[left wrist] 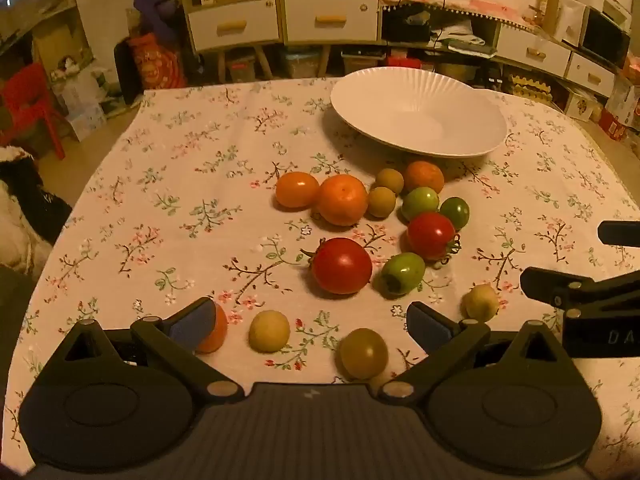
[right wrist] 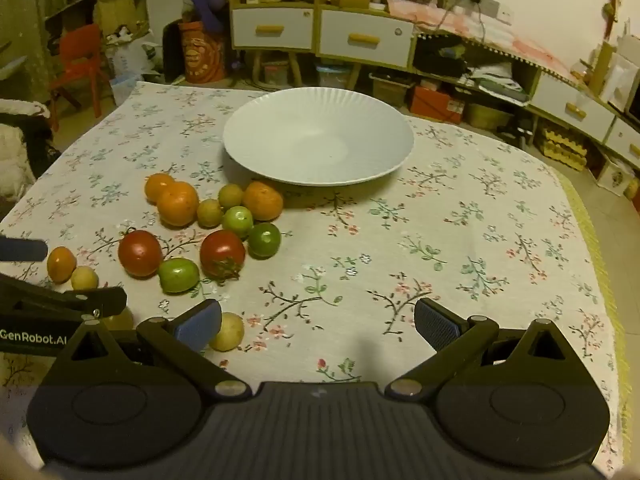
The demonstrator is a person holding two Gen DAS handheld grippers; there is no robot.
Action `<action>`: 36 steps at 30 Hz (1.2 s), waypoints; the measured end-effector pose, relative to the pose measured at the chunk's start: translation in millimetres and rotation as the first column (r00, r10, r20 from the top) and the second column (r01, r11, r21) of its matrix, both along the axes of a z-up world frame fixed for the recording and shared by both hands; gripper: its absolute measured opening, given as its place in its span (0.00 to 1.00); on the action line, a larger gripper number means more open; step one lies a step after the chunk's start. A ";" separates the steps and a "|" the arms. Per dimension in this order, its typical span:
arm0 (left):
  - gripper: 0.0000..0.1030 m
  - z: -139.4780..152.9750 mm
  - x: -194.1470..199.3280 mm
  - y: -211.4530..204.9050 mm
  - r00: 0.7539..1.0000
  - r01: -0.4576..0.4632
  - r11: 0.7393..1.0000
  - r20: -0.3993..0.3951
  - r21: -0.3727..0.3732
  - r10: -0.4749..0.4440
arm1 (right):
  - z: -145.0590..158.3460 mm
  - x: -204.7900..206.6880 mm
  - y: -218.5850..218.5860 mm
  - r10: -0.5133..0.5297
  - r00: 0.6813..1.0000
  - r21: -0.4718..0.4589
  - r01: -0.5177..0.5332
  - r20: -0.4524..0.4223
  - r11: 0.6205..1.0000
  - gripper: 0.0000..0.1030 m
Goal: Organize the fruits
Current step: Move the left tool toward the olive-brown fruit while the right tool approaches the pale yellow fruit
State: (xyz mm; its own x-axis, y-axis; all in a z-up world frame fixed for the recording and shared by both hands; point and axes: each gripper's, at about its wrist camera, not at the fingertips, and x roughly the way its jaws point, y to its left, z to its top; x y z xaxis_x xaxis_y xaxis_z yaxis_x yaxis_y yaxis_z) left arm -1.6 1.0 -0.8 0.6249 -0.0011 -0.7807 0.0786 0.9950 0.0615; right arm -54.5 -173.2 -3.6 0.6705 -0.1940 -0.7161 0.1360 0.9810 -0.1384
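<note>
Left gripper (left wrist: 308, 322) and right gripper (right wrist: 318, 322) spread wide, grasping nothing, fruits (left wrist: 342, 266) beside empty plate (right wrist: 280, 120), floral tablecloth (right wrist: 460, 240)

Warm dim light; drawer cabinets (right wrist: 320, 32) line the wall, red chair (right wrist: 80, 64) on the left.

Both wrist cameras look steeply down and forward over the table (left wrist: 168, 184), left one nearer the fruit; both share the white plate (left wrist: 420, 116) (right wrist: 320, 136).
</note>
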 end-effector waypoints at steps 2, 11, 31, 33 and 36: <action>0.94 -1.8 -1.9 2.6 1.000 0.003 1.000 0.006 -0.005 -0.003 | -2.3 -0.2 0.3 0.008 1.000 -0.001 -0.008 -0.004 1.000 1.00; 0.94 -8.7 -3.6 11.7 1.000 0.004 1.000 -0.025 -0.029 -0.005 | -11.1 1.2 1.3 0.023 0.999 0.042 -0.021 -0.038 0.999 1.00; 0.94 -23.7 2.7 23.5 0.982 0.031 0.998 -0.182 -0.051 -0.040 | -27.4 8.8 6.4 0.055 0.992 0.074 -0.046 -0.116 0.996 0.95; 0.94 -26.0 4.6 25.4 0.985 0.027 0.996 -0.168 -0.084 -0.041 | -28.9 9.7 6.6 0.059 0.991 0.080 -0.049 -0.121 0.996 0.94; 0.94 -26.3 4.3 25.7 0.985 0.035 0.993 -0.163 -0.115 -0.053 | -31.2 10.7 7.4 0.068 0.990 0.087 -0.057 -0.126 0.995 0.90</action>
